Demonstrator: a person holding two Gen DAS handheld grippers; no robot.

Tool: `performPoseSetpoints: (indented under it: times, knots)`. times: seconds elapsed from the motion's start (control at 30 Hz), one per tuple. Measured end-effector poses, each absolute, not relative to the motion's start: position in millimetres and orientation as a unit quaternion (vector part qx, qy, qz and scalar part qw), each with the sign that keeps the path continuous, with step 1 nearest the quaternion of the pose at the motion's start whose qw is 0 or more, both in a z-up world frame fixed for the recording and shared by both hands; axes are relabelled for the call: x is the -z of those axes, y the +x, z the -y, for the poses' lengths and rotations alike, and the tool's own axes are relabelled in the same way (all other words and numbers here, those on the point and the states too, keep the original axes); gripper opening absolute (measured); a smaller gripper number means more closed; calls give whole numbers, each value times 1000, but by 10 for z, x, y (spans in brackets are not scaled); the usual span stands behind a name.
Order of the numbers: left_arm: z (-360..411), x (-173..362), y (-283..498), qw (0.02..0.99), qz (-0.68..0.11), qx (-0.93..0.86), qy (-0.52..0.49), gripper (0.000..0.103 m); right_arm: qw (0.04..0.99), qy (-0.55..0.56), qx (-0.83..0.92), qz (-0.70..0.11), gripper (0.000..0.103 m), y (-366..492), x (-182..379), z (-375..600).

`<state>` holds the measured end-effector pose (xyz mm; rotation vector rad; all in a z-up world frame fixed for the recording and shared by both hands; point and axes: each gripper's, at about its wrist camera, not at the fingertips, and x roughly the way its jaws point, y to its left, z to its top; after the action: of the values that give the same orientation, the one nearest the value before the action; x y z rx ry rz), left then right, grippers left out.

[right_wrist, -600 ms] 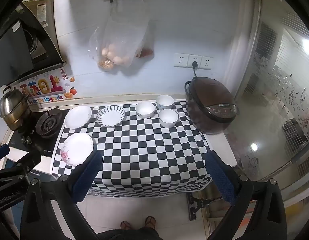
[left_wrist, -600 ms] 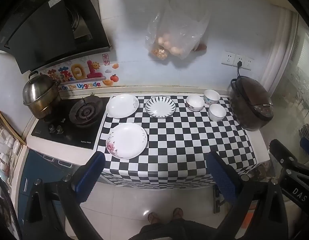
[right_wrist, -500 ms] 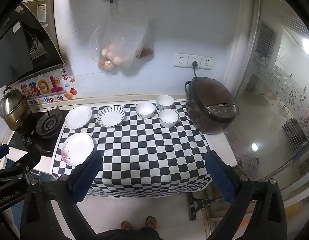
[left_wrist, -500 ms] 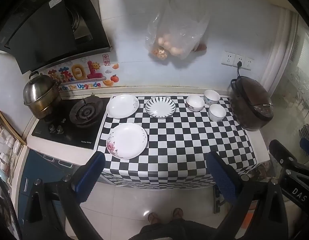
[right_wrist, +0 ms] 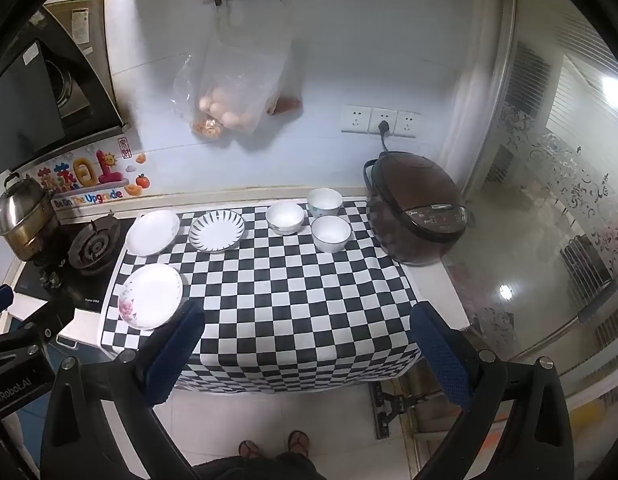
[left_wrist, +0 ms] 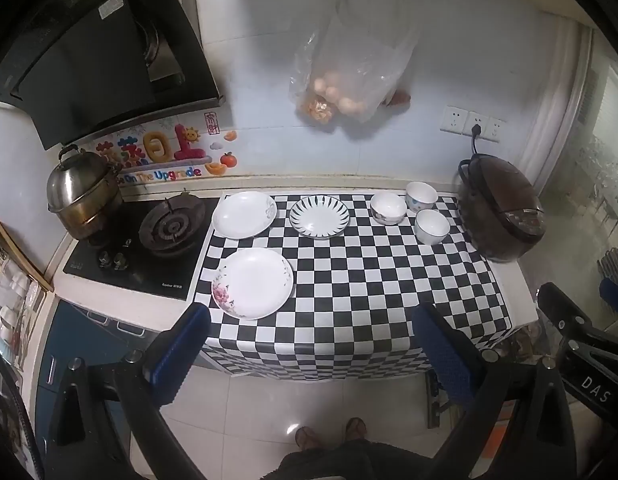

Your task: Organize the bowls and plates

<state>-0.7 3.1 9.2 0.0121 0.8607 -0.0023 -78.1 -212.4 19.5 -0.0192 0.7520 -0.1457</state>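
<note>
We hold both sets of fingers wide apart with nothing between them: left gripper, right gripper. Beyond the fingertips, on the desk, three plates lie flat and empty; three bowls stand upright, mouths up, empty, clustered beside the rice cooker.

A kitchen counter carries a black-and-white checkered cloth whose front edge hangs over the counter's edge. On the cloth, taking the striped plate as landmark: a white plate lies just to its left, a flowered plate in front and to the left, and three white bowls cluster to its right. Beyond the bowls stands a brown rice cooker, and left of the cloth a black gas hob bears a steel pot.
</note>
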Motion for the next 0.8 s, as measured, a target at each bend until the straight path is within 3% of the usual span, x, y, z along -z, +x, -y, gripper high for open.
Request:
performPoseSetpoints:
  times: [0.8]
  knots:
    - [-12, -120, 30, 911, -413, 2, 11, 103, 929, -9, 71, -363, 103, -751, -202, 2082]
